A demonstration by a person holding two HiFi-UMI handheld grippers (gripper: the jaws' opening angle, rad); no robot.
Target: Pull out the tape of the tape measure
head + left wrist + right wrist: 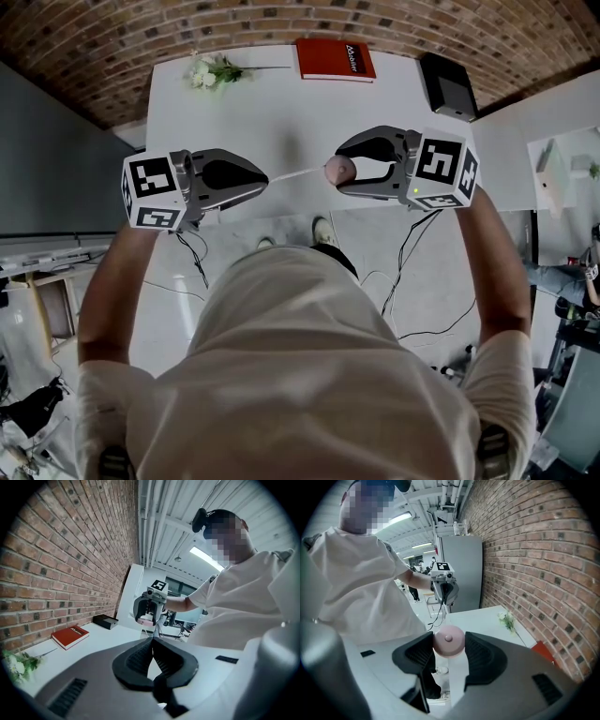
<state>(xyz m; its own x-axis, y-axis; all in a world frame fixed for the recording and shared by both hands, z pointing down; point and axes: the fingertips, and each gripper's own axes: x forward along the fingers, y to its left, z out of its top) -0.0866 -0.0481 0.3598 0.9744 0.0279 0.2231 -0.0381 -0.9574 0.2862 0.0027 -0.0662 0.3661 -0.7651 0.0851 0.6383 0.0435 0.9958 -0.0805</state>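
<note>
Starting at the left, the left gripper (264, 177) hangs over the near edge of the white table (281, 112). Its jaws are pressed together on the end of the tape (295, 174), a thin pale strip that runs taut and nearly level toward the right. At the strip's other end is the tape measure (339, 170), a small round pink case held up above the table. It is clamped between the pads of the right gripper (337, 172), whose jaws stand wide around it (the right gripper view shows the case's face with a small button at its centre). Along the table's far edge lie a bunch of white flowers (214, 70), then a red book (335, 59), then a black box (448, 86) near the right corner. Whether anything is inside the box cannot be told.
</note>
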